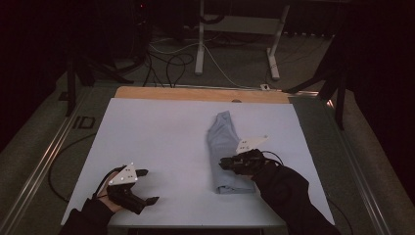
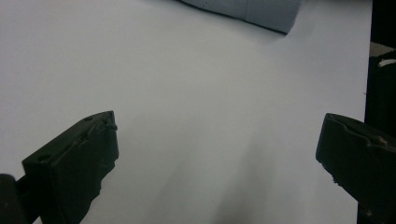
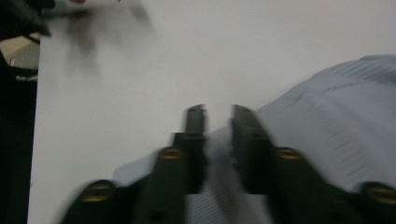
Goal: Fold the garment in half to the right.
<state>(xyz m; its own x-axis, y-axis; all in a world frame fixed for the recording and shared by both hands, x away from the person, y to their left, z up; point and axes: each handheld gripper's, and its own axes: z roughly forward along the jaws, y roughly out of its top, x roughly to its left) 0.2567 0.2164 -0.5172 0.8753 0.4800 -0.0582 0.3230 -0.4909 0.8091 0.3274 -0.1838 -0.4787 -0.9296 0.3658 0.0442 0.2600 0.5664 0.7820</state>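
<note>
1. The folded pale blue cloth lies on the white sheet that covers the desk, right of the middle. It runs lengthwise from a narrow far end to a broader, squared near end. In your right gripper view, the cloth is ribbed and rises in a soft fold at the right.
2. Your right gripper sits over the near part of the cloth, at its left edge. Its fingers stand close together with a strip of the fabric pinched between them, so they are gripping the cloth. That view is blurred, so finer detail of the hold cannot be told.
3. Your left gripper rests low at the near left of the sheet, well apart from the cloth. Its fingers stand wide apart with nothing but bare white sheet between them.
4. In your left gripper view, one end of the cloth shows at the top edge, far from those fingers.
</note>
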